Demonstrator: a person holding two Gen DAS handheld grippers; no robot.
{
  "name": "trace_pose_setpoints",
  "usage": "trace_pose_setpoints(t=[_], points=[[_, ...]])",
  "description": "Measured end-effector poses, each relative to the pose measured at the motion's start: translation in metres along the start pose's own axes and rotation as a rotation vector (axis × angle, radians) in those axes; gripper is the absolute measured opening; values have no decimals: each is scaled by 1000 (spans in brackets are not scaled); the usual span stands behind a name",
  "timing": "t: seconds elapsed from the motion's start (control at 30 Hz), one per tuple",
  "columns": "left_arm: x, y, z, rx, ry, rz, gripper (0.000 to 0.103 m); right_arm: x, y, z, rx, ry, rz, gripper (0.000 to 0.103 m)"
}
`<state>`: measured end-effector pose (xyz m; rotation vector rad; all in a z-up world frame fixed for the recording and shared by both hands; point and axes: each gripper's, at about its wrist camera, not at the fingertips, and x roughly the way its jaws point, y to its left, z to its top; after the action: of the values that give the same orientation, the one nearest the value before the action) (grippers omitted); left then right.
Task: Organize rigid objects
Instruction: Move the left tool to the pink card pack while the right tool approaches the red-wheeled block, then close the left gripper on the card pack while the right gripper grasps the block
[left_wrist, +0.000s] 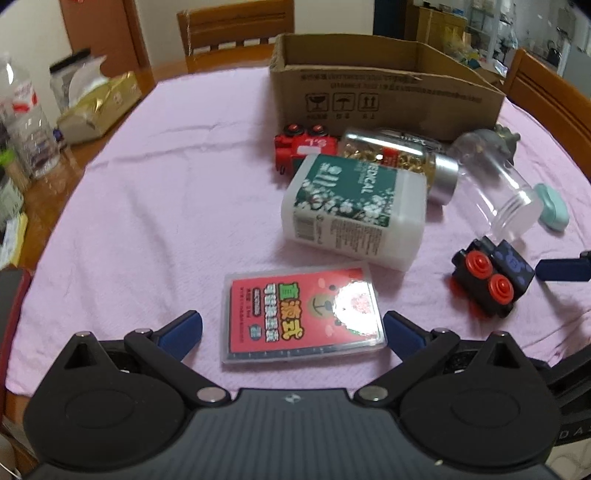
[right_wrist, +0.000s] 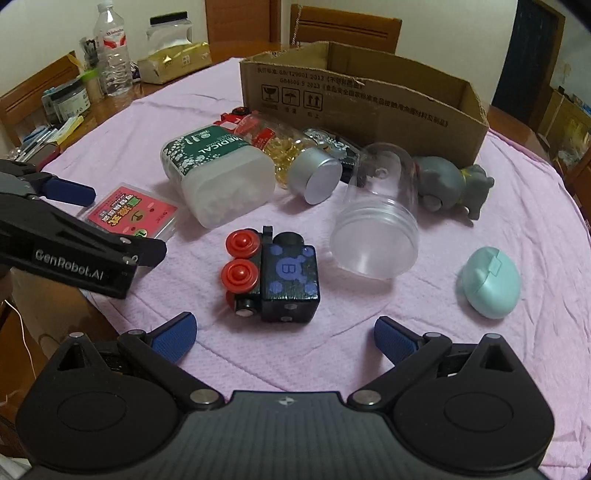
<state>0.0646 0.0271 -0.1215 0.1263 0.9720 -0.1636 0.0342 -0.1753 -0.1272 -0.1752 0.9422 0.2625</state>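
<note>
While sorting barely begun: open brown cardboard box (right_wrist: 369, 92) apparently empty, red-labelled clear plastic case (left_wrist: 301, 317), black wooden toy train (right_wrist: 277, 277) loose on pink-clothed surface (left_wrist: 147, 184); left tool (left_wrist: 293, 332), right tool (right_wrist: 284, 338) wide open, holding nothing.

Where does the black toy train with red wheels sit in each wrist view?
Left wrist: black toy train at the right edge, lying on its side right of the white medical bottle.
Right wrist: black toy train centre frame, just ahead of the open right gripper.
Shared landmark: the cardboard box at the back of the table.
</note>
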Motion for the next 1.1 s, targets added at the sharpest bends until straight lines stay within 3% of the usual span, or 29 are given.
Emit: trace_pose_setpoints(t=[0.33, 0.77, 1.1], points=[[4, 13, 6, 10, 6, -36, 102, -1, -2, -5, -18, -49, 15, 103], [8, 9, 11, 51, 9, -64, 101, 4, 4, 7, -60, -7, 46, 103], [10, 8, 13, 42, 30, -62, 102, 5, 13, 23, -120, -13, 43, 78]])
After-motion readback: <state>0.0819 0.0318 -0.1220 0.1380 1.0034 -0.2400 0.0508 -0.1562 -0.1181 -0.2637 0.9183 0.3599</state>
